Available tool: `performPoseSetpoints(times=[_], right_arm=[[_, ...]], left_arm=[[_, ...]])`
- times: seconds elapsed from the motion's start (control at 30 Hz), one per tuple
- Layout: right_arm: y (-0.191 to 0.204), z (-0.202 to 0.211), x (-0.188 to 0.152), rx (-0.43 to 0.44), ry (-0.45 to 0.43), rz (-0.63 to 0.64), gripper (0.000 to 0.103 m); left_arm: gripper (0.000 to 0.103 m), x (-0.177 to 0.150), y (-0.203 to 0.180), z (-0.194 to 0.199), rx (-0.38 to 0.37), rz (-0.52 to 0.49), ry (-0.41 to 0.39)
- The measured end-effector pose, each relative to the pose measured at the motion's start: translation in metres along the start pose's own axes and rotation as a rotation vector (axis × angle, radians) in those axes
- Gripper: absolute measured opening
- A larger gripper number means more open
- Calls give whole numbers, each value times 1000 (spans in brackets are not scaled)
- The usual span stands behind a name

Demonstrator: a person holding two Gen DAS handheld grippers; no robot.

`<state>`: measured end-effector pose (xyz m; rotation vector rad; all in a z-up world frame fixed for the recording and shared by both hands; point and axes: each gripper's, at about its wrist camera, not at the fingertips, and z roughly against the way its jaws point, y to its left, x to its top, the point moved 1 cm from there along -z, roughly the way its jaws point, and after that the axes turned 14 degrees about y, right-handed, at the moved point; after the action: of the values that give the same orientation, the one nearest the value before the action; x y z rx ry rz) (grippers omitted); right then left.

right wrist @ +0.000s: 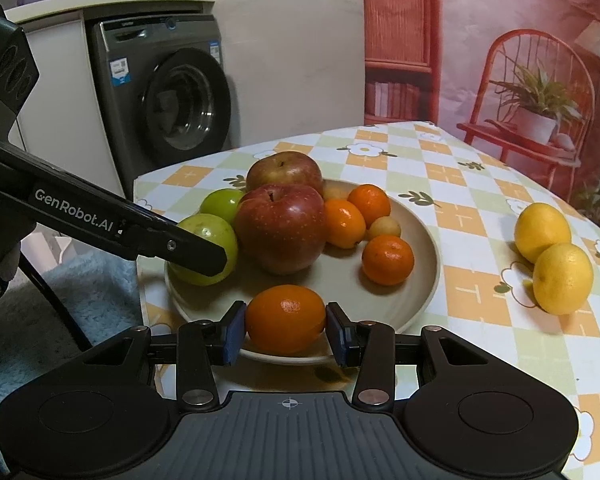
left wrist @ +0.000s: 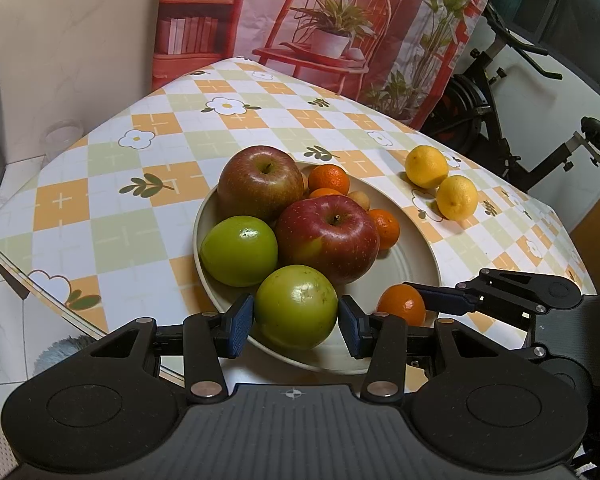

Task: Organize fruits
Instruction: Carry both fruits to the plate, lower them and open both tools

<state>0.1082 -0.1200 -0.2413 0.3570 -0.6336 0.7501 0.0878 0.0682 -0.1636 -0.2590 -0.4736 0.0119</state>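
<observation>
Resting on a checked tablecloth [left wrist: 112, 236], a beige plate [left wrist: 404, 264] is taken as the landmark for all positions. The left gripper [left wrist: 296, 322] is seen at the plate's near rim, its blue pads [left wrist: 241, 326] pressed against both sides of a green apple [left wrist: 296, 306], so it is clamped on that fruit. The right gripper [right wrist: 286, 332] is likewise closed on a mandarin [right wrist: 285, 324] at the plate's near edge, pads touching the peel on either side. On the plate, a second green apple [left wrist: 239, 250] lies at the left side, a red apple [left wrist: 327, 238] at the centre, and a duller apple [left wrist: 261, 182] behind it. Three more mandarins [right wrist: 388, 259] and a small yellow fruit [right wrist: 385, 227] are grouped on the plate's right and far part. Two lemons [left wrist: 426, 167] [left wrist: 457, 197], touching one another, are noted off the plate, on the cloth to its right.
</observation>
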Motion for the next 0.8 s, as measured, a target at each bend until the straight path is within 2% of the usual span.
performPoseSetpoints(times=[0.8], right_arm=[[-4,11,-6,-6,-33,-19,40]], left_arm=[[50,1,-1,4,9,10,-6]])
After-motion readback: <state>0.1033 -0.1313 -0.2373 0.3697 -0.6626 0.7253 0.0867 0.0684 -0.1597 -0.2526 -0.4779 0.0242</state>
